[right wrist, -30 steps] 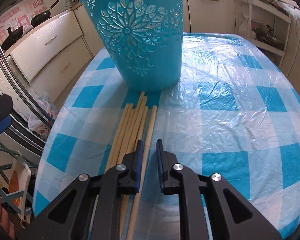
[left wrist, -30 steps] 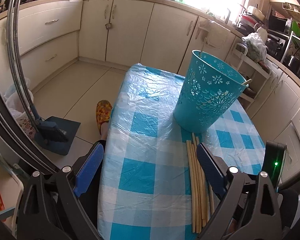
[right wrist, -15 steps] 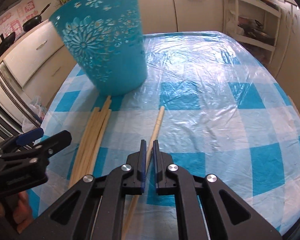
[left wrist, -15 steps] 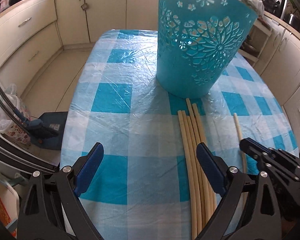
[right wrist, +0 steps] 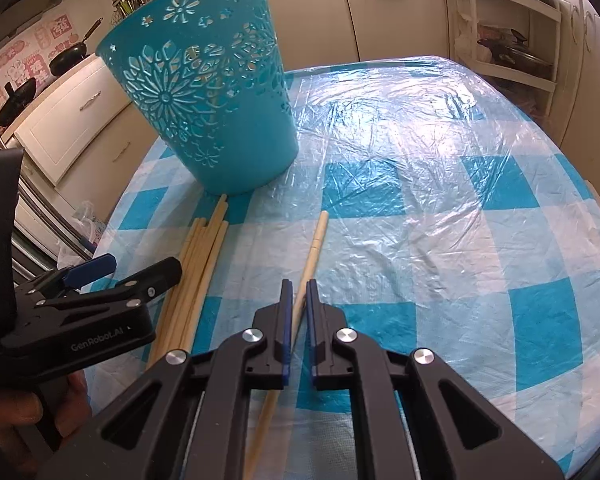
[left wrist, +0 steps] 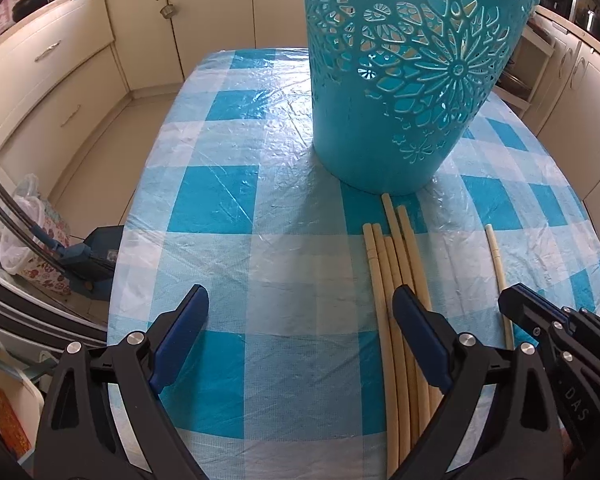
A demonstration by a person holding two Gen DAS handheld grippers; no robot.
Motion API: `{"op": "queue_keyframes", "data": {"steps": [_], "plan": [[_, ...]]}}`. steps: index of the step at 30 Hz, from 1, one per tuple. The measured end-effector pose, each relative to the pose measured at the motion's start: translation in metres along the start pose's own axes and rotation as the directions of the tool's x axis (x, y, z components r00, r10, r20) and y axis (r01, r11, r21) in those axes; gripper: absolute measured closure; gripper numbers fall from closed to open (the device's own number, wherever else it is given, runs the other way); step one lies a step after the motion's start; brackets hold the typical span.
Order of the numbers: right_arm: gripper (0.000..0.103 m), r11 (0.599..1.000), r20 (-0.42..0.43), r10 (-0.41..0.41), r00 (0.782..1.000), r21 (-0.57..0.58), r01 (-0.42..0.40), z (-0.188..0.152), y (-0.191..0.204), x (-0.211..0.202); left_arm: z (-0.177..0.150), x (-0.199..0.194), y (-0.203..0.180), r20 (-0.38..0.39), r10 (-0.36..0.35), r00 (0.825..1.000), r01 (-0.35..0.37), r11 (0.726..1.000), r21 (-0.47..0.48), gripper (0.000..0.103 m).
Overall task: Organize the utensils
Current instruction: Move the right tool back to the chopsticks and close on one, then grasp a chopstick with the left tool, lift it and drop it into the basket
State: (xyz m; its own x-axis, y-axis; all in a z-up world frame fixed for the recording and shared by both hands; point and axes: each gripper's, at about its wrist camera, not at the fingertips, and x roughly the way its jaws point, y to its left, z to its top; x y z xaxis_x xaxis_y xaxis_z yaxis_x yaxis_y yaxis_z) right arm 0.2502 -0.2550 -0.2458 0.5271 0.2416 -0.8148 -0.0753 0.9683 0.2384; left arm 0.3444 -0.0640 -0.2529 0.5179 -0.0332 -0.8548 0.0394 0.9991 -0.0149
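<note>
A teal cut-out basket point(left wrist: 404, 80) point(right wrist: 208, 104) stands on the blue-checked table, with pale sticks showing through its holes. Several wooden chopsticks point(left wrist: 396, 288) point(right wrist: 196, 276) lie bundled in front of it. One single chopstick point(right wrist: 314, 248) point(left wrist: 498, 268) lies apart to their right, and my right gripper point(right wrist: 298, 296) point(left wrist: 512, 296) is shut on it near its middle. My left gripper point(left wrist: 300, 304) point(right wrist: 140, 268) is open, low over the table, its right finger above the bundle, nothing between its pads.
The table's plastic-covered cloth point(right wrist: 440, 208) stretches to the right of the basket. The table's left edge point(left wrist: 140, 208) drops to the floor, where a dustpan point(left wrist: 92, 260) and a bag stand. Kitchen cabinets point(left wrist: 52, 68) ring the room.
My left gripper came forward and down over the table toward the bundle. My right gripper closed on one chopstick and drew it rightward, away from the bundle.
</note>
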Motion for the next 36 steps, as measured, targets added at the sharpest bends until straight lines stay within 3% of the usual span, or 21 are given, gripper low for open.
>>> {"op": "queue_keyframes", "data": {"steps": [13, 16, 21, 23, 26, 29, 34, 36], "plan": [[0.095, 1.0, 0.006, -0.003, 1.0, 0.001, 0.003, 0.001, 0.0, 0.001, -0.001, 0.004, 0.001, -0.005, 0.017, 1.0, -0.017, 0.999, 0.027, 0.022], [0.095, 1.0, 0.008, -0.01, 1.0, 0.002, 0.01, 0.006, -0.001, 0.004, 0.002, 0.004, -0.005, 0.002, 0.006, 1.0, -0.006, 0.999, 0.053, 0.036], [0.095, 1.0, 0.01, -0.024, 1.0, -0.016, 0.024, 0.013, 0.001, 0.01, 0.012, 0.003, -0.02, -0.013, -0.061, 0.998, 0.062, 0.991, 0.119, 0.092], [0.095, 1.0, 0.013, -0.018, 1.0, -0.016, 0.018, 0.014, -0.001, 0.011, 0.016, 0.005, -0.021, -0.033, -0.091, 0.995, 0.094, 0.987, 0.13, 0.098], [0.095, 1.0, 0.015, -0.003, 1.0, -0.004, 0.003, 0.014, -0.003, 0.012, 0.021, 0.004, -0.011, -0.079, -0.17, 0.982, 0.176, 0.98, 0.091, 0.098], [0.095, 1.0, 0.015, 0.018, 1.0, 0.015, -0.018, 0.014, -0.006, 0.012, 0.022, -0.014, 0.005, -0.063, -0.207, 0.976, 0.211, 0.976, 0.061, 0.098], [0.095, 0.998, 0.015, 0.042, 0.999, 0.039, -0.043, 0.014, -0.01, 0.012, 0.027, -0.075, 0.027, 0.03, -0.289, 0.957, 0.288, 0.957, 0.018, 0.098], [0.095, 0.997, 0.015, 0.052, 0.999, 0.051, -0.053, 0.014, -0.012, 0.011, 0.038, -0.109, 0.032, 0.106, -0.316, 0.943, 0.315, 0.949, 0.026, 0.098]]}}
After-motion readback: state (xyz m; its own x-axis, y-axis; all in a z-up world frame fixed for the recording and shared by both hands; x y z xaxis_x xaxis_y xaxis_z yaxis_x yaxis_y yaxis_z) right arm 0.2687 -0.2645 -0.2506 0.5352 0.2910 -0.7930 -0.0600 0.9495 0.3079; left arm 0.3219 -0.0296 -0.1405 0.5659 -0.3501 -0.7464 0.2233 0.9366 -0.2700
